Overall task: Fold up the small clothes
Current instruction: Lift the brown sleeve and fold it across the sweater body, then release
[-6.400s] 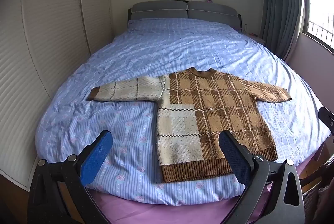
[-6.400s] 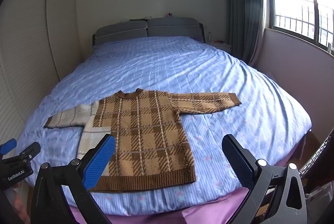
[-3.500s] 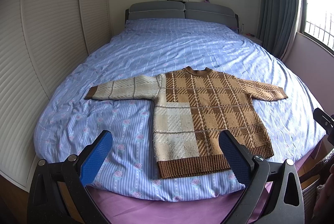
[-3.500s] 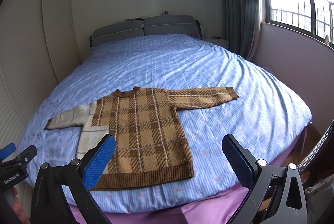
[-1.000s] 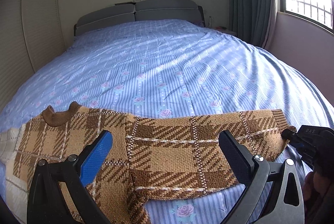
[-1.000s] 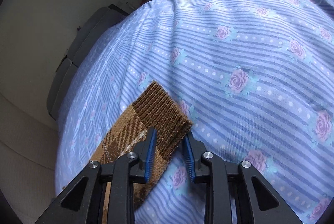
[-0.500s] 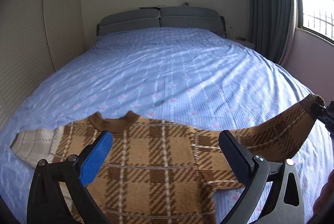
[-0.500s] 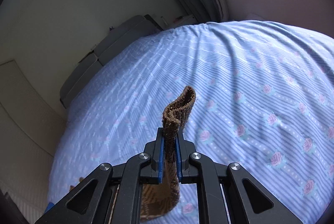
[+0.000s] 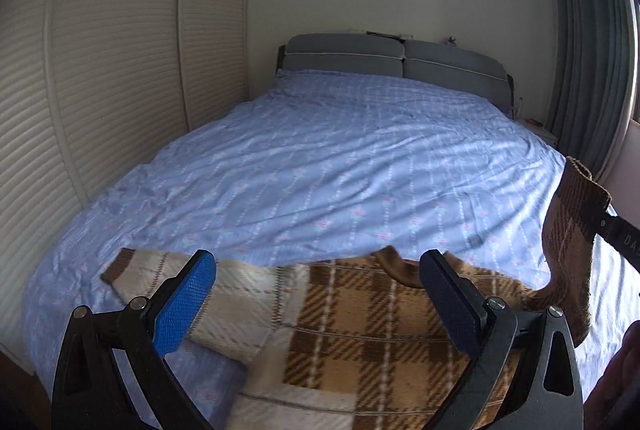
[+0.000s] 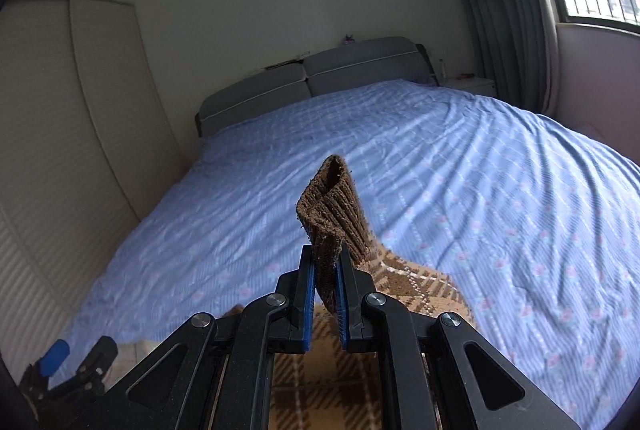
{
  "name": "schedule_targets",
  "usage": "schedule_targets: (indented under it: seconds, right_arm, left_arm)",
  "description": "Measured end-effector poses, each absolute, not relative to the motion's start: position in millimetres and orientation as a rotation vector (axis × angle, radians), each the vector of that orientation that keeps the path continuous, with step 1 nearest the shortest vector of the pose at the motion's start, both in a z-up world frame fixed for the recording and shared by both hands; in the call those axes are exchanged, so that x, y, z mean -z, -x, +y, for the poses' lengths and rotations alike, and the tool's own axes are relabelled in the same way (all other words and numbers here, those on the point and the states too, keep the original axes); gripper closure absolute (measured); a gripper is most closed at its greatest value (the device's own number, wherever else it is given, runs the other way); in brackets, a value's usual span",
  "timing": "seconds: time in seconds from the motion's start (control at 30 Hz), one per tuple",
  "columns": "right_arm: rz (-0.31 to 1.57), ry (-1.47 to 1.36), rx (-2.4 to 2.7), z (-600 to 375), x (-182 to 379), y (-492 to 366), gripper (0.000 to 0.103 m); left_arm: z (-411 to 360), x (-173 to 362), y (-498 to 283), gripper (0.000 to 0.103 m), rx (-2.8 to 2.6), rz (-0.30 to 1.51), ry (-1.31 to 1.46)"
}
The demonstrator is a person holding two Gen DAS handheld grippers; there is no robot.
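One sweater (image 9: 360, 330) lay at the bed's (image 9: 340, 157) near edge, its cream sleeve (image 9: 192, 282) flat toward the left edge. Its other sleeve (image 10: 332, 230) stood lifted off the sheet, the brown cuff pinched in the right gripper (image 10: 324, 294), jaws narrow and clamped on it. The left gripper (image 9: 316, 306) hovered over the sweater's chest, jaws wide, holding nothing. Two grey headboard cushions (image 9: 392, 57) stood at the far edge.
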State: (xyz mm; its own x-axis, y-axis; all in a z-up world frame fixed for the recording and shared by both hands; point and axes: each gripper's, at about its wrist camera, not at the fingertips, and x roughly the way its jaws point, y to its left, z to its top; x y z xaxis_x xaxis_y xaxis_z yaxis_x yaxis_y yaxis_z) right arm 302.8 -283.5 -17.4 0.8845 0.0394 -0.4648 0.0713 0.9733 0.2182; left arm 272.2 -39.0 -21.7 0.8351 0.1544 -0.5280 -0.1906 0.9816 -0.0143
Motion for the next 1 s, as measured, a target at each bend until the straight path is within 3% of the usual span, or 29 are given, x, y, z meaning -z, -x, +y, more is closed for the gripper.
schedule_targets:
  seconds: [0.43, 1.0]
  right_arm:
    - [0.717, 0.155, -0.078, -96.3, 134.8, -327.5, 0.092]
    - [0.794, 0.22, -0.123, -32.0, 181.5, -343.0, 0.091]
  left_arm:
    - [104.4, 75.7, -256.7, 0.0, -0.325, 0.647, 0.132]
    - [137.9, 122.6, -260.2, 0.0, -0.315, 0.725, 0.185]
